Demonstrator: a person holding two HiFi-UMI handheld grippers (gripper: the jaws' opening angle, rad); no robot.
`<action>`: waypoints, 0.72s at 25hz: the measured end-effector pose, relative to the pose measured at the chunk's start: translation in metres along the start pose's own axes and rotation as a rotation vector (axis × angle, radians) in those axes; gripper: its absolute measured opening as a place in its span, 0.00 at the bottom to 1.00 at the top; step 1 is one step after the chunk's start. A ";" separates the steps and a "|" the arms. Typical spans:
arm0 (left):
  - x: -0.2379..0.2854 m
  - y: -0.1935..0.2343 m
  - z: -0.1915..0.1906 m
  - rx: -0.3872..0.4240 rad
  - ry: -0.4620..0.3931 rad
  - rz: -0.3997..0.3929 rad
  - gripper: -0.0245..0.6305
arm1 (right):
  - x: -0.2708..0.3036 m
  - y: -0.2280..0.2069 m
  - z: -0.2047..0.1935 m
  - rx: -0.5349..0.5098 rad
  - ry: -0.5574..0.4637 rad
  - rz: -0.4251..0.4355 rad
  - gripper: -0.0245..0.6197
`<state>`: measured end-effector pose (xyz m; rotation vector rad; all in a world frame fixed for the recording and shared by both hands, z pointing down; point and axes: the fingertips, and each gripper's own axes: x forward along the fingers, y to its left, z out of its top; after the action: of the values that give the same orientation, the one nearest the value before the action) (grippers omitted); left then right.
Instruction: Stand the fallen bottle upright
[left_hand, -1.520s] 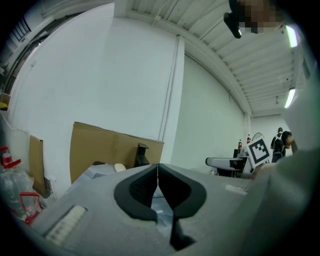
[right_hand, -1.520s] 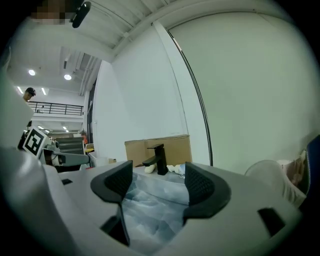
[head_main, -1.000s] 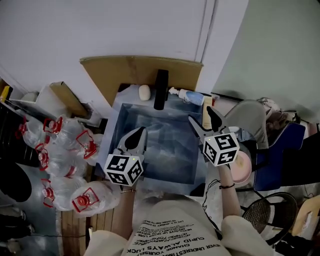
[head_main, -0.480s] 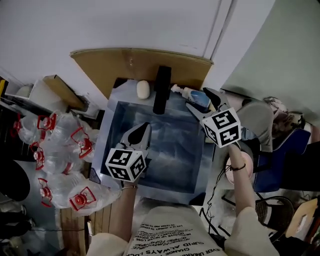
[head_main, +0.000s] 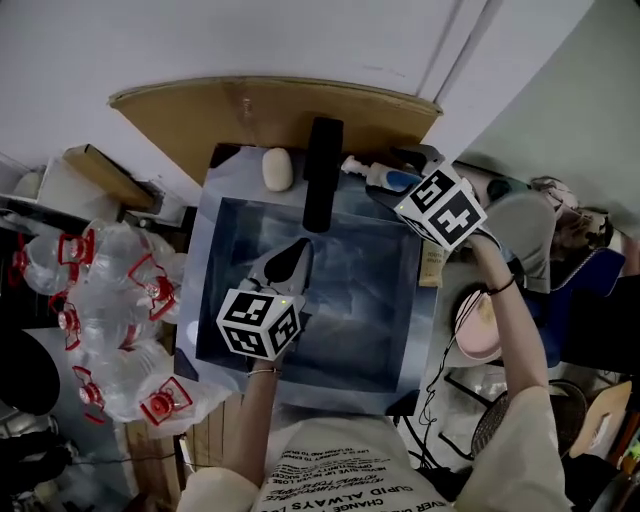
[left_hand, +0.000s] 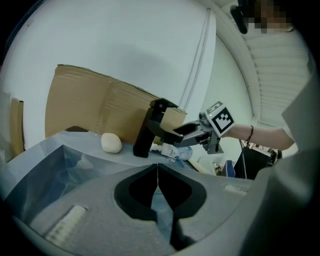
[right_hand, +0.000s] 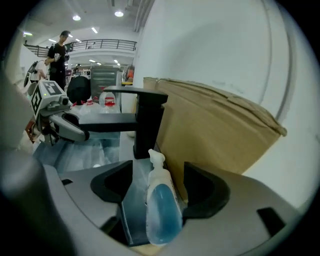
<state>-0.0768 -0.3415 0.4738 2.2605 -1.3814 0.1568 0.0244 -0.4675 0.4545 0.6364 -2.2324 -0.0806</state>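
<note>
The fallen bottle (head_main: 381, 178) is a clear pump bottle of blue liquid. It lies on its side on the sink's back right rim, pump end toward the black faucet (head_main: 320, 182). My right gripper (head_main: 388, 192) is open, with a jaw on each side of the bottle (right_hand: 161, 212) and small gaps between them. The pump nozzle points away from that gripper (right_hand: 157, 186). Over the sink basin my left gripper (head_main: 298, 254) is shut and holds nothing; its jaws meet at a line (left_hand: 158, 174). From there the bottle (left_hand: 178, 152) shows beside the faucet.
The steel sink (head_main: 222, 215) is lined with plastic film. A white soap bar (head_main: 277, 169) rests on the back rim, with brown cardboard (head_main: 270, 110) against the wall. Several big plastic bottles (head_main: 110, 295) crowd the left; a pink bowl (head_main: 478, 325) sits on the right.
My right gripper has moved from the sink's right side to the back rim and now straddles the bottle. The left gripper stays shut over the basin, hardly moved.
</note>
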 end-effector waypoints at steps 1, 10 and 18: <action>0.003 0.000 -0.002 -0.001 0.006 -0.009 0.07 | 0.005 0.000 -0.002 -0.012 0.026 0.020 0.54; 0.021 0.002 -0.013 -0.021 0.044 -0.060 0.07 | 0.040 0.006 -0.021 -0.074 0.219 0.138 0.53; 0.026 0.002 -0.014 -0.037 0.054 -0.071 0.07 | 0.052 0.011 -0.039 -0.123 0.346 0.187 0.48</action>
<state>-0.0641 -0.3565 0.4957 2.2553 -1.2645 0.1658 0.0187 -0.4766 0.5191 0.3429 -1.9238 -0.0122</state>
